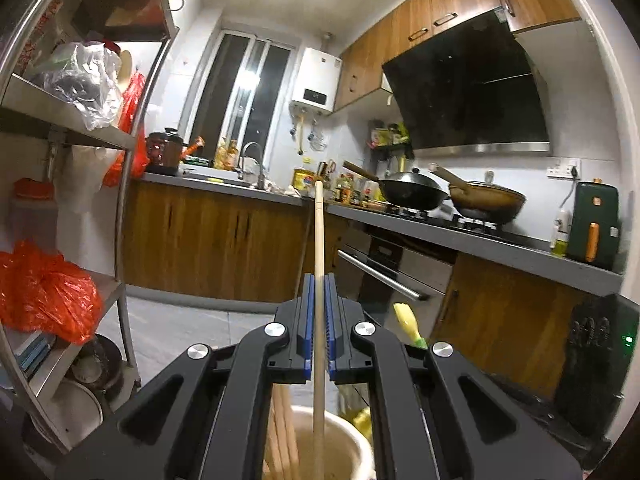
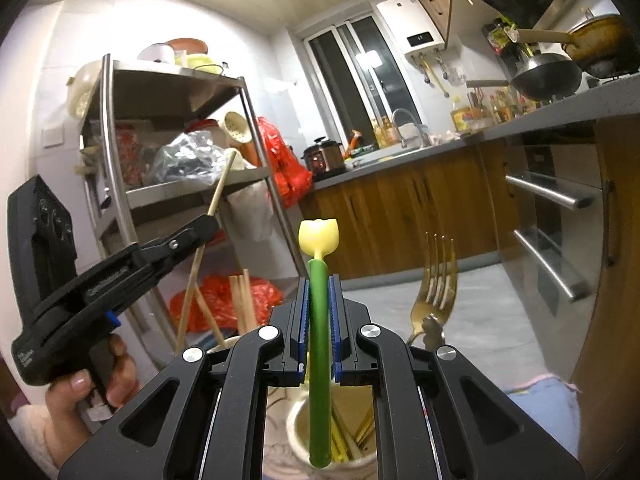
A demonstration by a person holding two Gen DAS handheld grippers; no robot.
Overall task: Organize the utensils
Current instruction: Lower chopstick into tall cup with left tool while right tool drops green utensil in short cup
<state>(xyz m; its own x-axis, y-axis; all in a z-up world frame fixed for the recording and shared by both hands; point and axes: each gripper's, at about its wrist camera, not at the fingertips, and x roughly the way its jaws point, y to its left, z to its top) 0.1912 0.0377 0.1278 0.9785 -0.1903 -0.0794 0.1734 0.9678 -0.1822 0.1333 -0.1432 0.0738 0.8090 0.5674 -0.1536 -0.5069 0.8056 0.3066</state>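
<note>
Right wrist — hand-held gripper (image 2: 319, 316) level

The chopstick (image 1: 318, 240) is pale, matt wood. The tulip-topped utensil (image 2: 319, 320) looks smooth green and yellow plastic. The fork (image 2: 438, 280) is glossy gold metal. The holder cup (image 1: 352, 444) is smooth cream ceramic or plastic; the far shelf rack (image 2: 176, 80) is brushed steel.

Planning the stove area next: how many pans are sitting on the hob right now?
2. A black wok with a wooden handle sits on the left burner; a brown long-handled pan sits beside it on the right. Nothing else shows on the hob.
</note>
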